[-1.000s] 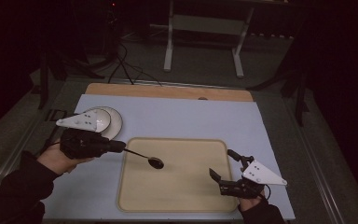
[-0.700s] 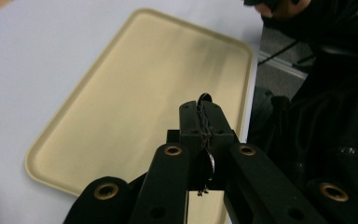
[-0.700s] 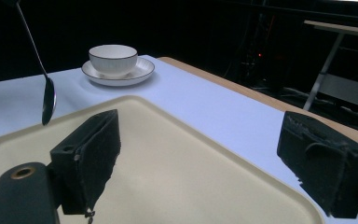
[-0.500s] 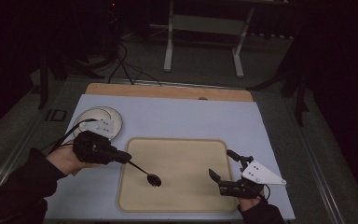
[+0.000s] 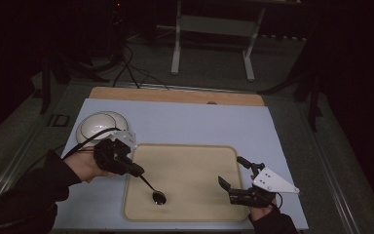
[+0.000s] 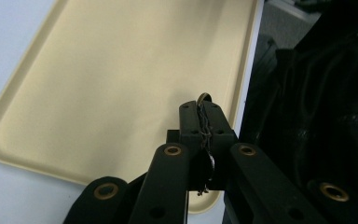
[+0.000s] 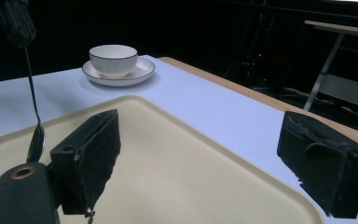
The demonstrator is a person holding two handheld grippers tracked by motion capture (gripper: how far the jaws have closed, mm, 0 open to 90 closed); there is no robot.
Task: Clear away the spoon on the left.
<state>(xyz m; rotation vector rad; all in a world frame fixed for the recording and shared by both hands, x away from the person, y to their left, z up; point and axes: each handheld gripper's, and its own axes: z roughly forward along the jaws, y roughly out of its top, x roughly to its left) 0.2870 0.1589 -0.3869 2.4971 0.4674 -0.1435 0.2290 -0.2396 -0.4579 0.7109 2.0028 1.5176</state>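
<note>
One spoon (image 5: pixel 152 189), one tray (image 5: pixel 195 161), one bowl (image 7: pixel 113 58) on one saucer (image 7: pixel 142 70). The left gripper (image 5: pixel 135 170) clamps the thin dark spoon, lower left, bowl-end touching the tray. Right gripper (image 5: pixel 233 179) jaws stand apart.

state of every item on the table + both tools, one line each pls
Left tool: shut on the spoon's handle.
Spoon: held, hanging handle-up, bowl end low over the tray near its front left.
Right tool: open, nothing between the jaws, over the tray's right front corner.
Tray: flat on the table.
Bowl: upright on the saucer.
Saucer: flat on the table, behind the tray.
</note>
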